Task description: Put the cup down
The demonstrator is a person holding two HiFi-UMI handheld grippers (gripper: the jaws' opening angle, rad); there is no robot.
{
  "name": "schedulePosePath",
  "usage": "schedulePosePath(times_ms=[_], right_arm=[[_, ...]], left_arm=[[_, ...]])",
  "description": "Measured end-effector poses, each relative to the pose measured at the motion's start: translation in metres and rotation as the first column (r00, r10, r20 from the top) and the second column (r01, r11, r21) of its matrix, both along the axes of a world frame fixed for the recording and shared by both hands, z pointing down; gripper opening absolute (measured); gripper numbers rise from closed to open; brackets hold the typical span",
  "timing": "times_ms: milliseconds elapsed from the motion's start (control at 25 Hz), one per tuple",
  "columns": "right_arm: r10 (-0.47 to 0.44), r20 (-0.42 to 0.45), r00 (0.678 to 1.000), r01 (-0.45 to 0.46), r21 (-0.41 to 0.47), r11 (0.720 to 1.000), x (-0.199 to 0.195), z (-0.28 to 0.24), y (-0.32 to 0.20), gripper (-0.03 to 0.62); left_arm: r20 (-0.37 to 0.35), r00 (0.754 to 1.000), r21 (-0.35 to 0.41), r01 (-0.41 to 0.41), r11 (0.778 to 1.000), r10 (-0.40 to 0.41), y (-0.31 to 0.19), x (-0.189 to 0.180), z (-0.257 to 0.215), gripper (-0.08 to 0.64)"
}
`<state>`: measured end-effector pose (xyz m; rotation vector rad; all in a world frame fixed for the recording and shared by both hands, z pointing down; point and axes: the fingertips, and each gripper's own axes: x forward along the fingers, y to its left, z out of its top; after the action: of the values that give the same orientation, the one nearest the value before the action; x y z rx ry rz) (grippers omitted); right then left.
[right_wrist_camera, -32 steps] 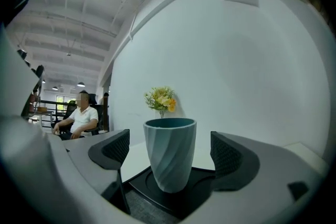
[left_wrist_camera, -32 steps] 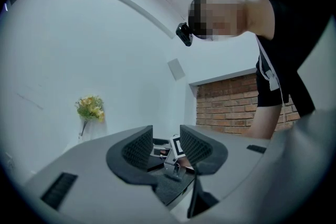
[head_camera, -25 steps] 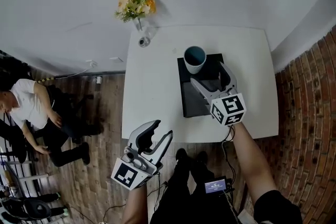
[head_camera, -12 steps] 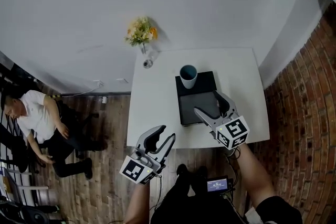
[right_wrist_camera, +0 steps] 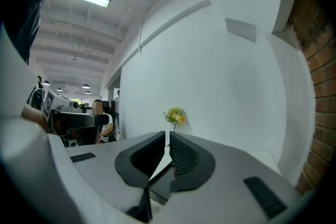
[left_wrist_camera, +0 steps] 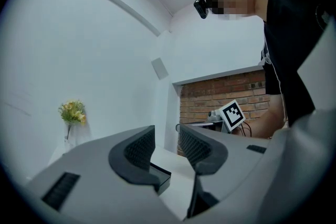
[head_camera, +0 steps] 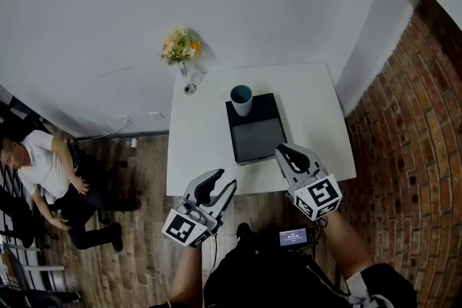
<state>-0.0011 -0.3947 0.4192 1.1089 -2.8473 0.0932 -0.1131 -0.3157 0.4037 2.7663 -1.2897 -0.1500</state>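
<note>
The cup (head_camera: 241, 99) stands upright at the top-left corner of the dark tray (head_camera: 256, 133), centre frame, on the white surface (head_camera: 198, 151); placing looks done. Right tongs (head_camera: 283, 151), closing on nothing, are nearly together. Left tongs (head_camera: 222, 179) are apart and empty.

A cup (head_camera: 241, 99) stands on the far left corner of a tray (head_camera: 258, 139) lying on the worktop (head_camera: 198, 155), a vase of flowers (head_camera: 181, 52) behind and left of it at the worktop's corner.
</note>
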Motion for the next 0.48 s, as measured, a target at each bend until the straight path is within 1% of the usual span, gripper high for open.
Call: schedulePosePath(times_ms=[280,400,480], right_arm=[[0.014,0.015,1.000,-0.014,0.010,1.000,0.008,-0.015,0.020,0.014],[0.025,0.029,0.999,-0.025,0.006,1.000,0.010,-0.019,0.023,0.012],[0.031,0.035,0.999,-0.031,0.006,1.000,0.011,-0.021,0.024,0.012]], left_arm=[[0.022,0.999,-0.011,-0.044,0.999,0.045,0.009,0.008,0.003,0.152],[0.004,0.999,0.010,-0.046,0.999,0.046,0.008,0.012,-0.006,0.152],[0.019,0.998,0.015,-0.057,0.998,0.057,0.010,0.013,-0.004,0.152]])
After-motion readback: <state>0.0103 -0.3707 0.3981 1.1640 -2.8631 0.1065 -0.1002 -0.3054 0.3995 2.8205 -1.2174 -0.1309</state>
